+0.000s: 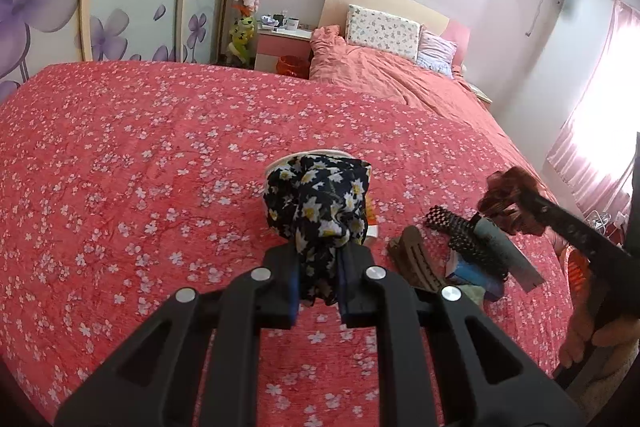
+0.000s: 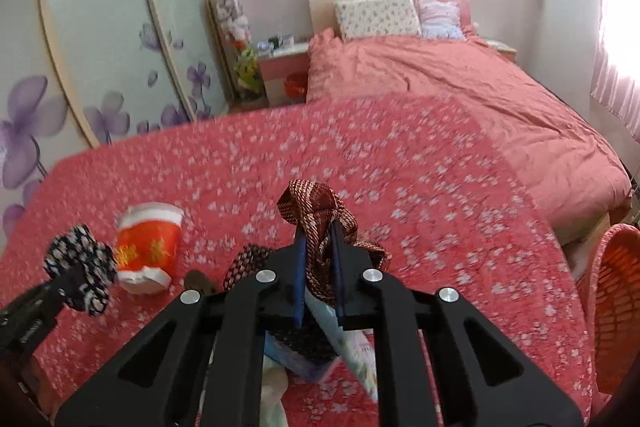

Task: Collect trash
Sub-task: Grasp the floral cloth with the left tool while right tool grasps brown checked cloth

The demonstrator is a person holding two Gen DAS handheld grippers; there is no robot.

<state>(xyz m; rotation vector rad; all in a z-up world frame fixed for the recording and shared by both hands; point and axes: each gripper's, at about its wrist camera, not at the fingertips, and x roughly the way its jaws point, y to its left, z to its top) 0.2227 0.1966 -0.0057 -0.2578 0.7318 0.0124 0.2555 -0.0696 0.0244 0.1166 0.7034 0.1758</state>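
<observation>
Both hands are loaded over the bed in its pink blossom-print cover (image 1: 140, 155). The left gripper (image 1: 318, 281) has its fingers clamped on a dark navy daisy-print cloth (image 1: 320, 203), lifted clear of the cover. The right gripper (image 2: 320, 267) is pinched tight on a maroon woven ribbon-like fabric (image 2: 320, 215), also off the bed. Still lying there: a crushed red-and-white paper cup (image 2: 148, 247) with gold characters I can't read, plus a black mesh piece (image 1: 460, 231), a brown comb-like item (image 1: 416, 259) and blue packaging (image 1: 476, 275) heaped beside it. The orange mesh basket (image 2: 616, 303) waits off the bed's right edge. I'd judge nothing binned yet.
</observation>
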